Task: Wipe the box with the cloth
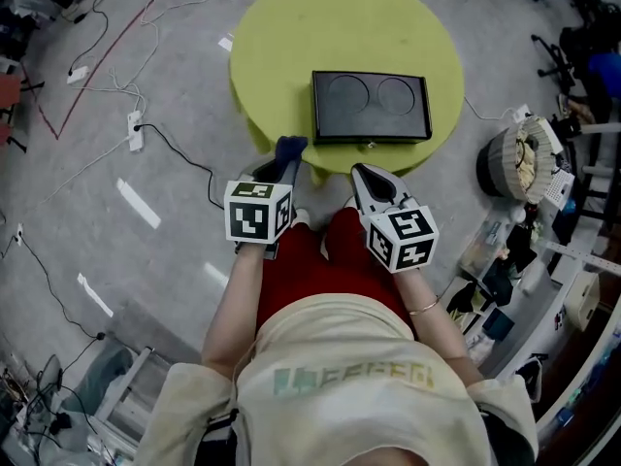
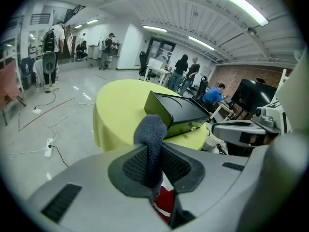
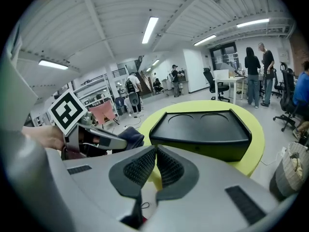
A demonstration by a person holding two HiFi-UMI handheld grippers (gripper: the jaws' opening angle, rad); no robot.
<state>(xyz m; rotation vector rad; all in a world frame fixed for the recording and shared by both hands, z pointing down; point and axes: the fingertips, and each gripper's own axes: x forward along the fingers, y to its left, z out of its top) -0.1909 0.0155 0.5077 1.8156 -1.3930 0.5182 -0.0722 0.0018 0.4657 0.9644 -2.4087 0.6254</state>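
A flat black box (image 1: pixel 371 106) with two round recesses in its lid lies on the round yellow-green table (image 1: pixel 281 37), near its front edge. My left gripper (image 1: pixel 285 157) is shut on a dark blue-grey cloth (image 1: pixel 289 147), held just short of the table's near rim, left of the box. In the left gripper view the cloth (image 2: pixel 150 134) sticks up between the pads, with the box (image 2: pixel 179 111) beyond it. My right gripper (image 1: pixel 364 176) is shut with nothing in it, in front of the box (image 3: pixel 203 129), below the table edge.
Cables and a power strip (image 1: pixel 136 130) lie on the grey floor to the left. A round basket (image 1: pixel 519 159) and cluttered shelving stand to the right. The person's red-clad legs (image 1: pixel 325 265) are below the grippers. People stand at desks (image 2: pixel 186 71) in the background.
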